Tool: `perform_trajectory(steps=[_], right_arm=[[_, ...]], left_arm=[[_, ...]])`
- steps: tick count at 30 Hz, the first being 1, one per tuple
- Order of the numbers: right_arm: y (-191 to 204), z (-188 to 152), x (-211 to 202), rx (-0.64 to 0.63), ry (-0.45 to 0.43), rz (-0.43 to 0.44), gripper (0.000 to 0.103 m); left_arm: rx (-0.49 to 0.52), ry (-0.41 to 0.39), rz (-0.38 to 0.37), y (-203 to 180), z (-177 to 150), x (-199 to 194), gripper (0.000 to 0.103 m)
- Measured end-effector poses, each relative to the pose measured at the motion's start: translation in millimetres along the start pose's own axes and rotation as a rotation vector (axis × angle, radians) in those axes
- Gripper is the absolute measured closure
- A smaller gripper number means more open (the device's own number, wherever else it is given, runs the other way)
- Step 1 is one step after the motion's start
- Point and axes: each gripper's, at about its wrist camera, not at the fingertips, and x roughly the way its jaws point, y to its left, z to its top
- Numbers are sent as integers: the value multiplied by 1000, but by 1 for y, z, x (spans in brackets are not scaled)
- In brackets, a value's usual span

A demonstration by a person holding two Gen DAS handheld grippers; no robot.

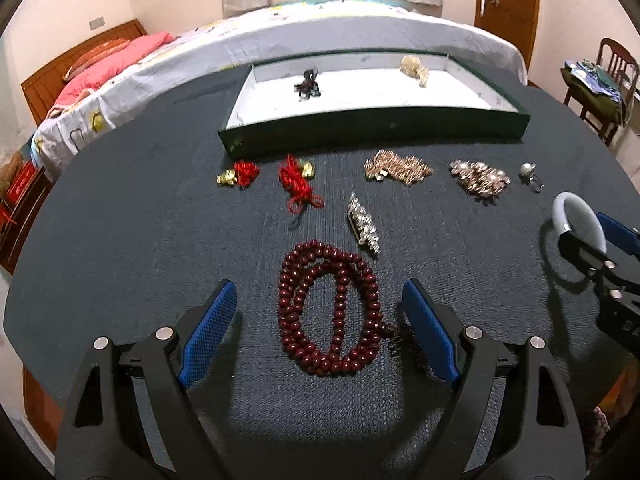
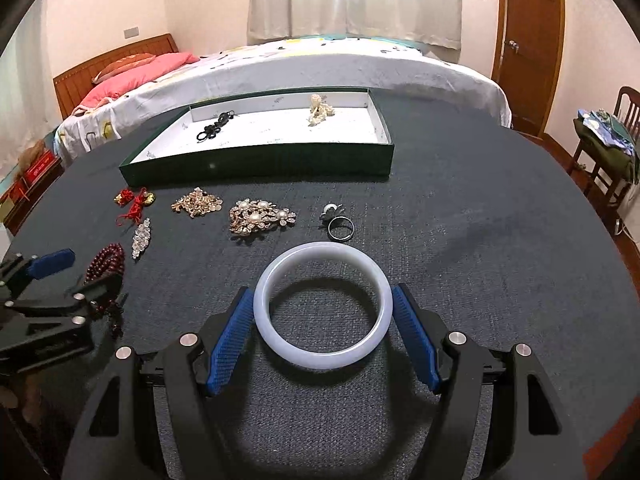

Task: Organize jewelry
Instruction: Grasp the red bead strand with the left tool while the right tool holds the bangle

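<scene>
The right gripper (image 2: 323,334) is straddling the pale bangle (image 2: 323,306), its blue pads sitting against or just beside the rim, though I cannot tell whether they are clamping it yet. The left gripper (image 1: 320,336) is spreading wide around the coiled dark red bead necklace (image 1: 329,308), touching nothing. Brooches and a ring (image 2: 341,227) are lying on the dark table (image 2: 480,240), probably awaiting the green tray (image 2: 260,168), which is already holding two pieces.
</scene>
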Motion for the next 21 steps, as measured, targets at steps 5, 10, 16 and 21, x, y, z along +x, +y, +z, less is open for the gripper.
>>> perform_trajectory(steps=[5, 10, 16, 21], right_arm=[[-1, -1, 3, 7, 10, 8, 35], [1, -2, 4, 1, 14, 7, 35], [4, -3, 6, -4, 21, 10, 35], [7, -3, 5, -11, 21, 8, 35]], left_arm=[[-52, 32, -23, 10, -1, 8, 20], [-81, 26, -60, 17, -3, 6, 38], [-35, 8, -98, 11, -5, 2, 61], [-41, 0, -119, 14, -7, 0, 82]])
